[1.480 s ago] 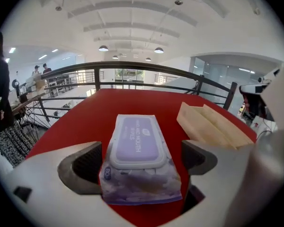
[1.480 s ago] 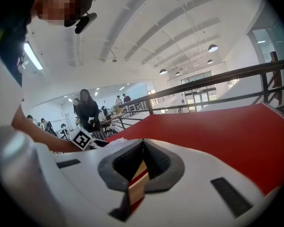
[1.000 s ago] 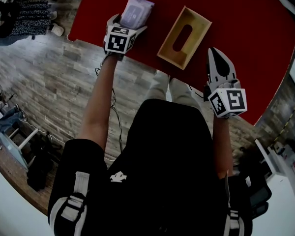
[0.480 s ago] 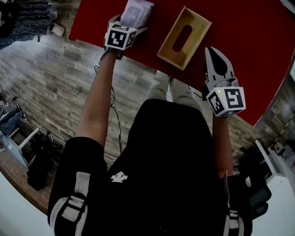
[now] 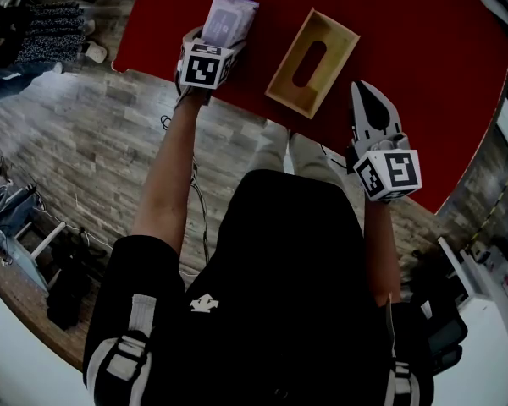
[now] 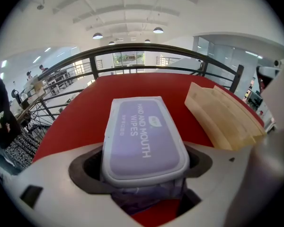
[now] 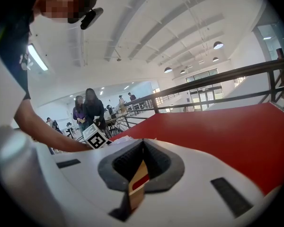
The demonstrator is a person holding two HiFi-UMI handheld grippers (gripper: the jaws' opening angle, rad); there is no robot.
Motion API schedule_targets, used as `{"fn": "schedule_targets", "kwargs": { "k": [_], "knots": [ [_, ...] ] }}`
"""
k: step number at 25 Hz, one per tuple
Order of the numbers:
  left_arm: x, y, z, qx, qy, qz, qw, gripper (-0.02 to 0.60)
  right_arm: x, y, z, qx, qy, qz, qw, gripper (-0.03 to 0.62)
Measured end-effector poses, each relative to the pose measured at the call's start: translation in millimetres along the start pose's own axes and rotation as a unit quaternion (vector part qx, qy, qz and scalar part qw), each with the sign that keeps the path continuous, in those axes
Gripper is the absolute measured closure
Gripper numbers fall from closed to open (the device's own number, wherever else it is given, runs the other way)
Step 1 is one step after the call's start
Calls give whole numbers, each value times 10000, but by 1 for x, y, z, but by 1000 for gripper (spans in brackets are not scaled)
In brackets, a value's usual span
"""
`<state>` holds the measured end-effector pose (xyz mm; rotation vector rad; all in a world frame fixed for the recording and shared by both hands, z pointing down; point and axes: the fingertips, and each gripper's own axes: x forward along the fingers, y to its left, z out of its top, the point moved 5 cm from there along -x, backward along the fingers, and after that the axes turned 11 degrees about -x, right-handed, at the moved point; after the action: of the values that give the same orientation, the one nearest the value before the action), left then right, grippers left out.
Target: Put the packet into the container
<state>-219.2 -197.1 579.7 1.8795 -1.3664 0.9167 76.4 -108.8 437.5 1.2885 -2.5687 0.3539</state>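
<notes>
**Red table in a railed, lamp-lit hall**

A red table (image 5: pixel 432 66) with rounded corners stands on a grey-brown wood-plank floor (image 5: pixel 85 134). At the floor's upper left, dark speckled fabric (image 5: pixel 46 24) lies next to a pale shoe (image 5: pixel 95 52). A white rack (image 5: pixel 34 235) stands lower down on the left. Beyond the table runs a black railing (image 6: pixel 146 48). Round ceiling lamps (image 6: pixel 158 30) glow overhead, and two people in dark clothes (image 7: pixel 87 109) stand far back.

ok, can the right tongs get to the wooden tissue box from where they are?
Probably yes. The right tongs, shut, are just to the right of the wooden tissue box, with only bare red table between them and nothing in the way.
</notes>
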Motion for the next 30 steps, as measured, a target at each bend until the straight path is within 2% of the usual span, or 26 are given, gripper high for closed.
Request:
{"fn": "schedule_targets", "kwargs": {
  "k": [6, 12, 16, 23, 30],
  "knots": [
    [-13, -5, 0, -57, -156, -96, 9998, 164, -1, -3, -1, 11, -17, -59, 10000, 574],
    [-38, -19, 19, -157, -384, -208, 9989, 164, -3, -5, 5, 26, -90, -79, 9999, 574],
    [-53, -38, 30, -164, -484, -286, 9983, 164, -6, -3, 11, 23, -164, -58, 9998, 574],
    [-70, -82, 37, -105, -413, -508, 9978, 164, -21, -7, 17, 68, -312, -126, 9994, 574],
    [-75, -130, 42, 142, -374, -691, 9968, 163, -35, -13, 17, 115, -399, -193, 9990, 574]
  ]
}}
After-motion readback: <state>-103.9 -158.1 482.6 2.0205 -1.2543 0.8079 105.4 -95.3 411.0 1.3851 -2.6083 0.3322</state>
